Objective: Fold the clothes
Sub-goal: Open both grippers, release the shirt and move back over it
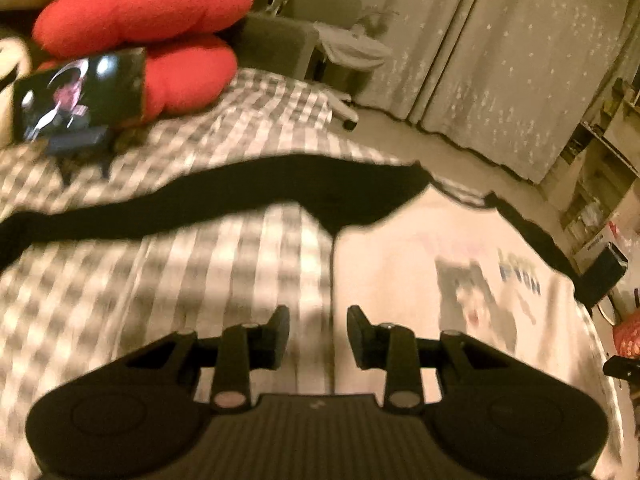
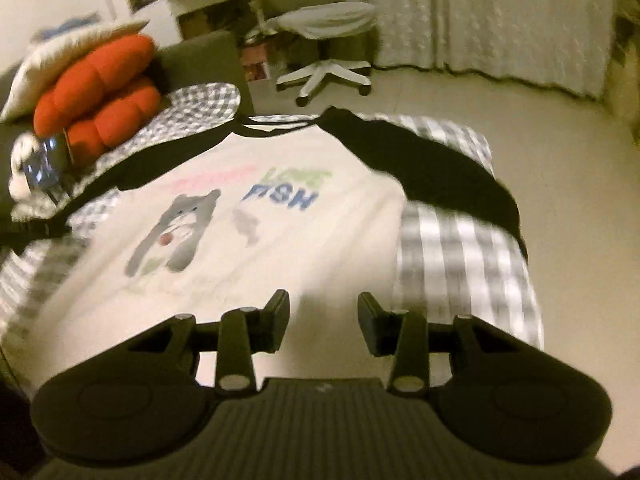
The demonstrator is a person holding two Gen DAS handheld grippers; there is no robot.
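A white T-shirt (image 2: 288, 248) with black sleeves lies flat, print up, on a grey-and-white checked bed cover (image 2: 460, 264). Its print shows a grey cat (image 2: 180, 232) and blue letters. In the left wrist view the shirt (image 1: 400, 272) fills the right half, and its long black sleeve (image 1: 240, 196) stretches left across the cover (image 1: 120, 280). My left gripper (image 1: 318, 320) hovers open over the shirt's side edge, with nothing between its fingers. My right gripper (image 2: 323, 304) is open above the shirt's lower part near the other black sleeve (image 2: 432, 168), holding nothing. Both views are motion-blurred.
Red cushions (image 1: 148, 4) and a black phone on a stand (image 1: 80, 92) sit at the head of the bed. A white swivel chair (image 2: 328, 68) stands on the floor beyond the bed. Pale curtains (image 1: 500, 60) and a shelf (image 1: 600, 180) line the room's far side.
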